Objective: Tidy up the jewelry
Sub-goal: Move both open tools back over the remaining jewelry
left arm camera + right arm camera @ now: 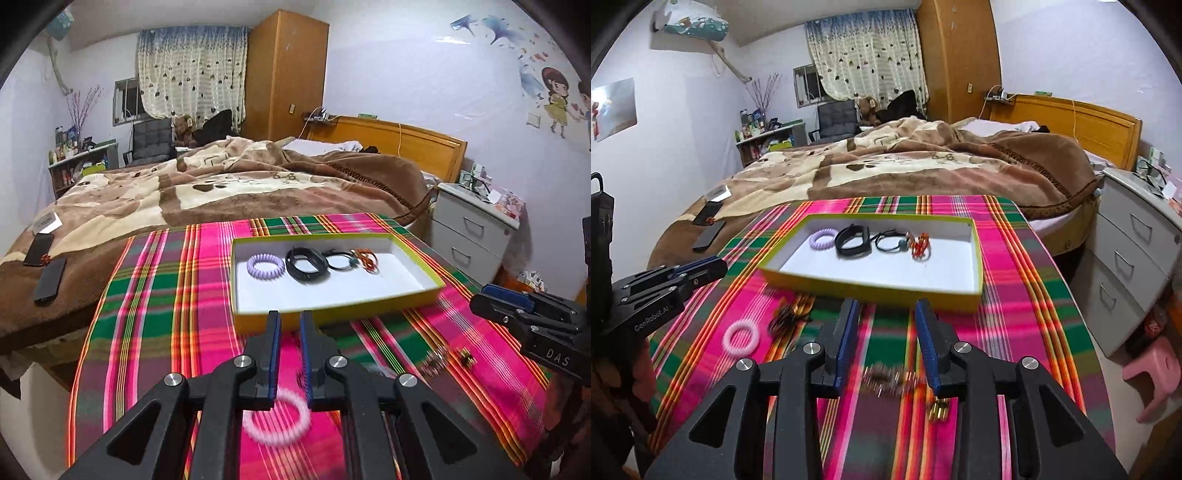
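Observation:
A yellow-rimmed white box on the plaid cloth holds a purple coil hair tie, a black band, a black ring with a bead and an orange piece. On the cloth lie a pink coil hair tie, a dark tangled piece, a blurred beaded piece and a small gold piece. My left gripper is slightly open and empty above the pink tie. My right gripper is open above the beaded piece.
The plaid-covered table stands against a bed with a brown blanket. Phones lie on the bed at the left. A grey drawer unit and a pink stool stand to the right.

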The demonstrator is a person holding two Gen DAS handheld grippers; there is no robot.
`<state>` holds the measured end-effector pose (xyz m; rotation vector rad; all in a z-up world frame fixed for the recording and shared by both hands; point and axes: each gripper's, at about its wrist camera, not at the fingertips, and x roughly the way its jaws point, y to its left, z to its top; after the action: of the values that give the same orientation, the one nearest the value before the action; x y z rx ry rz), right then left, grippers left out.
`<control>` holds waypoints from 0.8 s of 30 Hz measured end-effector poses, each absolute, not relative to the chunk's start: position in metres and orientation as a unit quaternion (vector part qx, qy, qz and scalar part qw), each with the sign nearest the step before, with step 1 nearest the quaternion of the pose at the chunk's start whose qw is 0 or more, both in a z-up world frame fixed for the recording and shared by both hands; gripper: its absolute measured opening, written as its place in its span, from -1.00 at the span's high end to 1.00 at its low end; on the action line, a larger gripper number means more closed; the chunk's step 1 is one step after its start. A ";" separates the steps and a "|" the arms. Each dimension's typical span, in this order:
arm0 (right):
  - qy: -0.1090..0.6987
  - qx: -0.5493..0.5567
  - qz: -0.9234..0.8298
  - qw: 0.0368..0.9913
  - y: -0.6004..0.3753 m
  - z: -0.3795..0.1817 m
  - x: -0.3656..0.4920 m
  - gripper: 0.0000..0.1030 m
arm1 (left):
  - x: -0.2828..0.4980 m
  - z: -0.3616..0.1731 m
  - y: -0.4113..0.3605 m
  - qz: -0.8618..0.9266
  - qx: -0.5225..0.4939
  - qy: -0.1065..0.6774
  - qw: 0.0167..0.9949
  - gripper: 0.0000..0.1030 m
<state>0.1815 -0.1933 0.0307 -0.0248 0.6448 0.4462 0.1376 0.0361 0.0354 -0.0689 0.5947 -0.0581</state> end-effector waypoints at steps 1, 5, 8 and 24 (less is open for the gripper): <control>0.314 -0.011 0.216 0.925 -0.195 0.029 0.172 0.36 | 0.127 0.035 0.033 -0.029 -0.032 0.289 0.956 0.82; 0.313 -0.004 0.212 0.926 -0.203 0.022 0.141 0.35 | 0.096 0.034 0.024 -0.032 -0.024 0.282 0.959 0.82; 0.311 -0.007 0.206 0.928 -0.207 0.018 0.123 0.34 | 0.080 0.031 0.020 -0.032 -0.018 0.281 0.959 0.82; 0.316 -0.008 0.197 0.928 -0.221 0.008 0.071 0.31 | 0.027 0.021 0.005 -0.044 -0.020 0.292 0.955 0.82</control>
<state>0.0711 -0.2208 0.0083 -0.0172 0.6469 0.4033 0.0273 0.0054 0.0205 -0.0406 0.5925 -0.0897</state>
